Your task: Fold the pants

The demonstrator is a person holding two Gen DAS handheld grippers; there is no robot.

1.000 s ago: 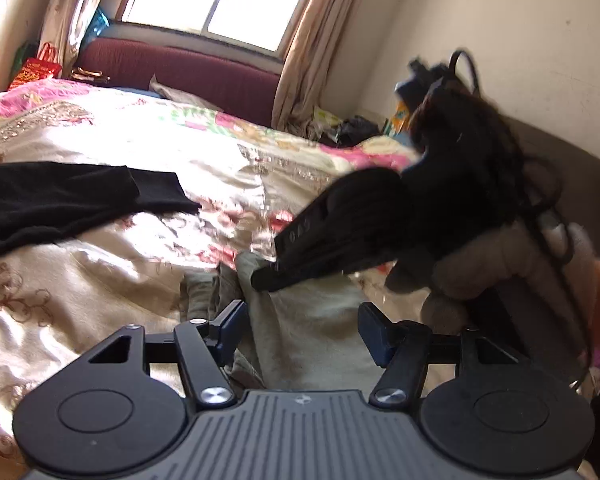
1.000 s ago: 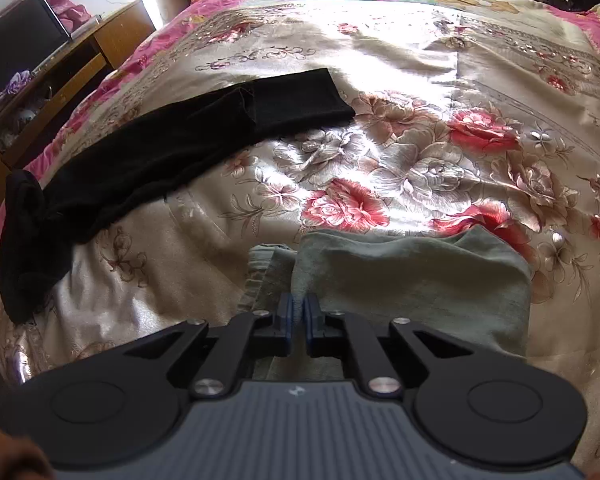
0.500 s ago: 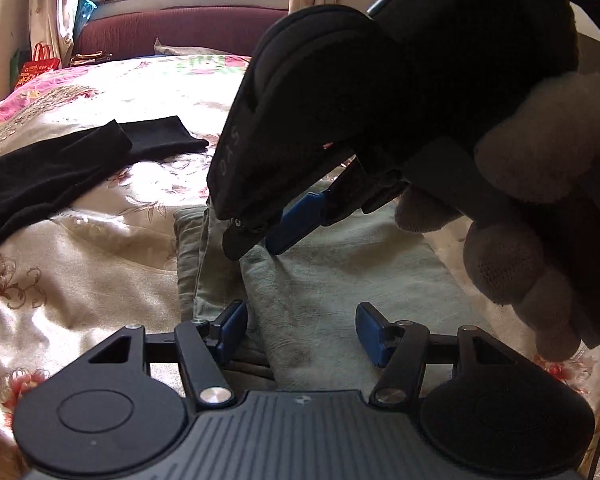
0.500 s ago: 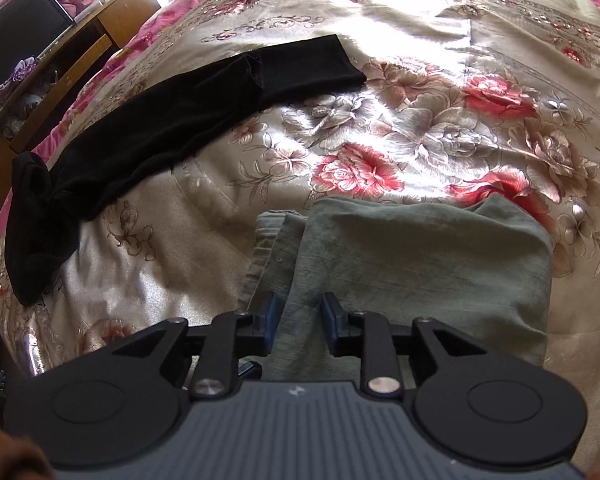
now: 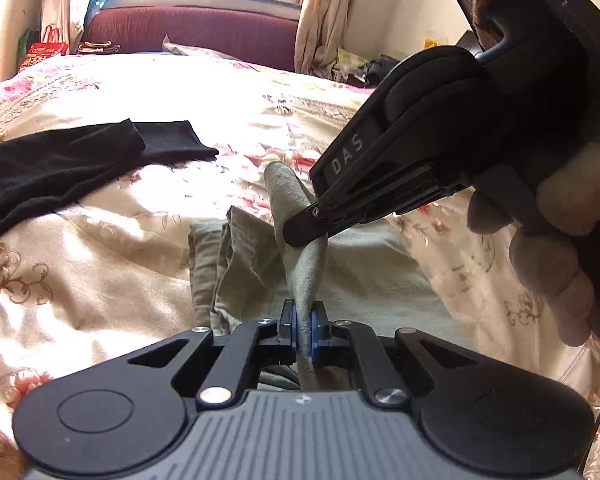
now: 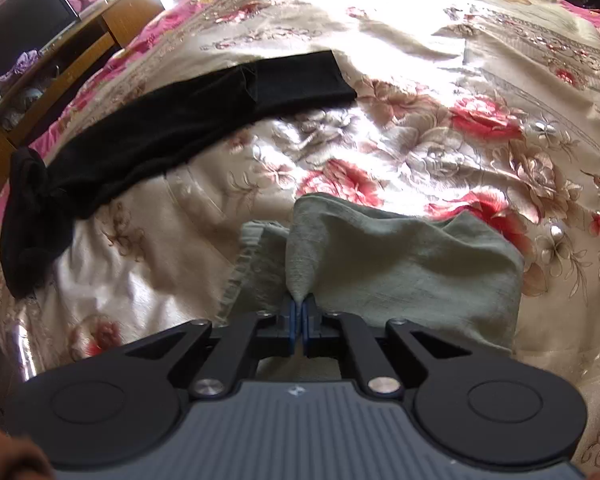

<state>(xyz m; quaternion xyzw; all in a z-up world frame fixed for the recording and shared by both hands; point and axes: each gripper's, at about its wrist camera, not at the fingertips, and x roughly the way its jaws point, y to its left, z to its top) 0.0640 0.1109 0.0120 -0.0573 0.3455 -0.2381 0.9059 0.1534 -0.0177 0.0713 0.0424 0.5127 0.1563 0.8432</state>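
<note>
Green pants (image 6: 400,256) at lower centre, already folded compact on the bed (image 6: 420,80); left hand-held gripper (image 5: 304,330) and right hand-held gripper (image 6: 299,320) both pinch one raised edge (final fold judged pending)

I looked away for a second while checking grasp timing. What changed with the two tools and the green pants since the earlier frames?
Both tools closed on the green pants: the left tool, open before, now pinches the top layer's edge, and the right tool, which had opened briefly, grips a fold further along. That edge is now lifted into a ridge. The black garment and floral bedspread stayed put.
</note>
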